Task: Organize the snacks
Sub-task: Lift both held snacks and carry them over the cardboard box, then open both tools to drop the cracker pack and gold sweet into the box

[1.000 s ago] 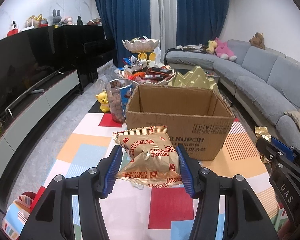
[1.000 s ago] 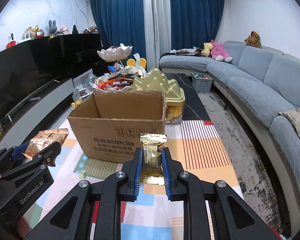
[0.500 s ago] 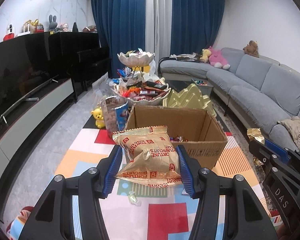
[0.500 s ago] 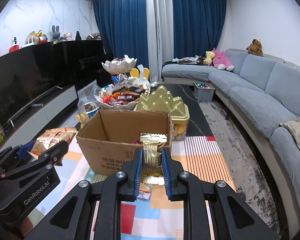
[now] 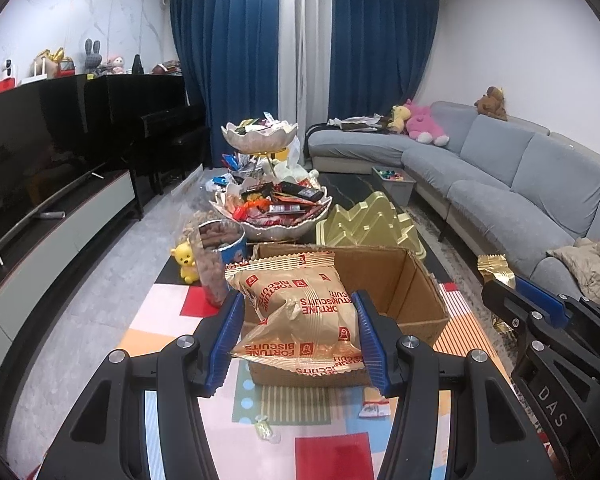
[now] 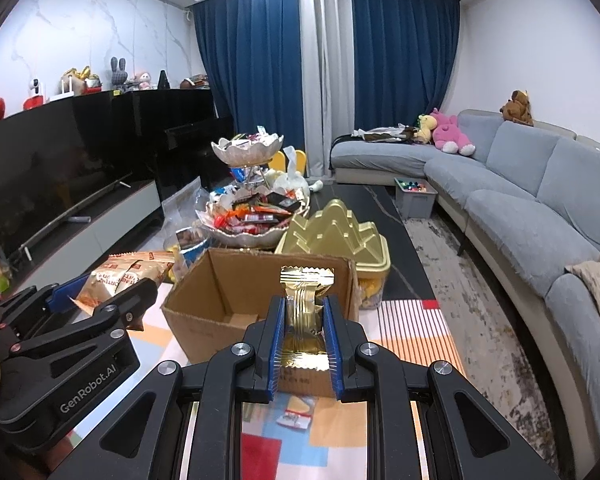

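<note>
My left gripper (image 5: 298,300) is shut on a gold-and-red Fortune Biscuits bag (image 5: 300,312), held in the air just in front of an open cardboard box (image 5: 416,280). My right gripper (image 6: 304,304) is shut on a small gold foil snack packet (image 6: 306,300), also raised before the cardboard box (image 6: 204,288). In the left wrist view the right gripper (image 5: 500,280) shows at the right edge with its gold packet (image 5: 494,266). In the right wrist view the left gripper (image 6: 100,292) shows at the left with the biscuit bag (image 6: 120,274). The box interior is mostly hidden.
Behind the box stand a tiered shell-shaped bowl of snacks (image 5: 272,208), a gold mountain-shaped tin (image 5: 368,224), a clear jar of nuts (image 5: 220,256) and a yellow bear toy (image 5: 184,260). Small wrappers (image 5: 374,410) lie on the colourful mat. A grey sofa (image 5: 520,184) runs along the right, a TV cabinet (image 5: 52,232) along the left.
Both grippers have risen with their snacks, so the box now sits lower in view and its opening shows. Both grips are unchanged.
</note>
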Demonstrator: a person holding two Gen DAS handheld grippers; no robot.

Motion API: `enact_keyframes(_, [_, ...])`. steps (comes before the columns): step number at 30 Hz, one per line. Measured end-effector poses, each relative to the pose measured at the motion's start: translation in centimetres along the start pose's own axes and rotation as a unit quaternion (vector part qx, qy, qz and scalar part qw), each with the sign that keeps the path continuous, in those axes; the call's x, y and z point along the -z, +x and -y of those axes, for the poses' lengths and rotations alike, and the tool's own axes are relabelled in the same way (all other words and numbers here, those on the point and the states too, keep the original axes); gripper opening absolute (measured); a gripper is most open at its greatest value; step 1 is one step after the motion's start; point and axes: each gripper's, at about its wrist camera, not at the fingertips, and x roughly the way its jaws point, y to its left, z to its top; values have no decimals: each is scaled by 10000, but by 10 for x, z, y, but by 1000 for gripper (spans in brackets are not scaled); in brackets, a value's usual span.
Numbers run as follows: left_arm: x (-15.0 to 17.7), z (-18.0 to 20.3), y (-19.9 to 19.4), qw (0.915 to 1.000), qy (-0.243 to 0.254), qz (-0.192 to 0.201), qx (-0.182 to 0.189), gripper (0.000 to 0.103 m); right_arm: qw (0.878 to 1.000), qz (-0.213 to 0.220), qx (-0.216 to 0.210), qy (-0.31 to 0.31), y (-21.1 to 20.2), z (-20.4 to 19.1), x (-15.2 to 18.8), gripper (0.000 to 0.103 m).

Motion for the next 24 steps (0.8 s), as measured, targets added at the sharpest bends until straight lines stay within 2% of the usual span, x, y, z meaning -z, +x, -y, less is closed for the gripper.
enact_keyframes(24, [-29,-7,65,9995,112,-192,209,54,9999,-119,22,-105,67,-8,-32,21])
